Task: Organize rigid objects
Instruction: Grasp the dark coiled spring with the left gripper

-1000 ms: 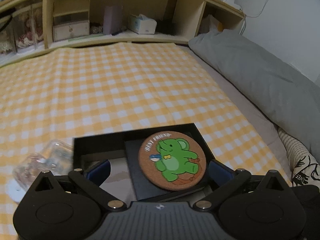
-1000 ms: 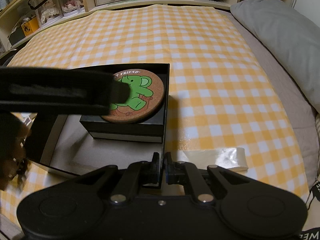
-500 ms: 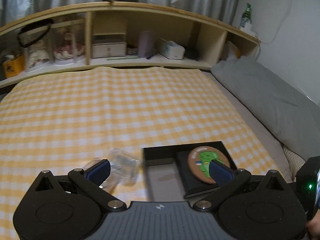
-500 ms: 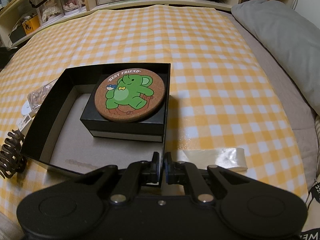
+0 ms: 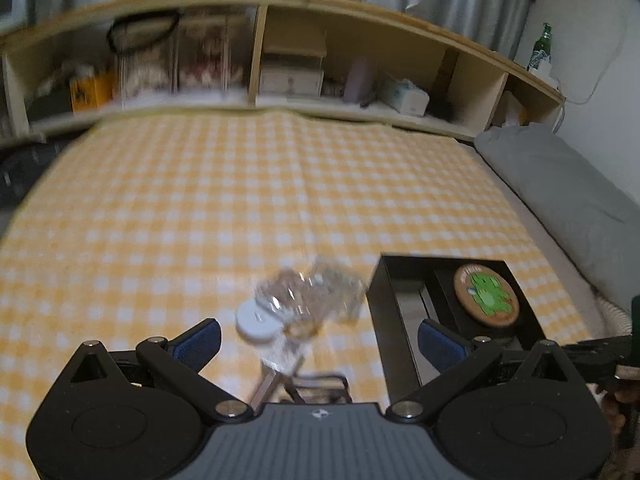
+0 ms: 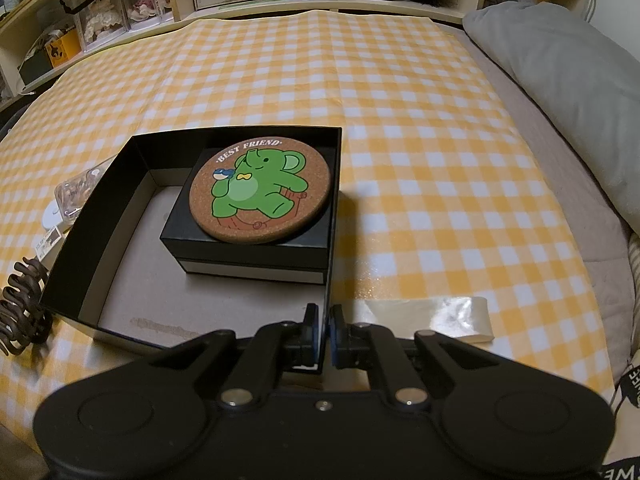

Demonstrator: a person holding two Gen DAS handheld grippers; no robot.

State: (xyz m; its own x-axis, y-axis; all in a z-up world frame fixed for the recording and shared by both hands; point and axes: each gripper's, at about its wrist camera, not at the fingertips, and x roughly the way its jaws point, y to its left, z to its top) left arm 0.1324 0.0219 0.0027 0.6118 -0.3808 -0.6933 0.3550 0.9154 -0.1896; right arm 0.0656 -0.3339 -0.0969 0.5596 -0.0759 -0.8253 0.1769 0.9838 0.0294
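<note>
— What's the setting?

— A bed spread with a yellow-and-white checked cloth [image 6: 400, 92], a wooden shelf [image 5: 360, 12] of boxes and trinkets along its far side, and a grey pillow [image 6: 568, 92] on the right.

— And the main things?

— An open black box [image 6: 100, 216] sits on the cloth. Inside it, pushed into the far right corner, is a smaller black box [image 6: 248, 252], and a round cork coaster [image 6: 260, 192] printed with a green elephant lies flat on top of that.

— What are the tongs doing?

— The right gripper [image 6: 324, 336] is pinched narrow on the black box's right-hand wall, near its front corner. The left gripper [image 5: 318, 340] stands wide with nothing between its blue pads, hovering over the cloth just left of the box.

— Anything under it?

— A clear plastic packet [image 5: 312, 300], blurred, with a white disc [image 5: 256, 322] against it; both lie on the cloth beside the box's left wall. From the right wrist view a dark brown claw hair clip [image 6: 22, 308] lies near the box's front left corner, and a strip of pale tape [image 6: 440, 316] on the cloth to its right.
</note>
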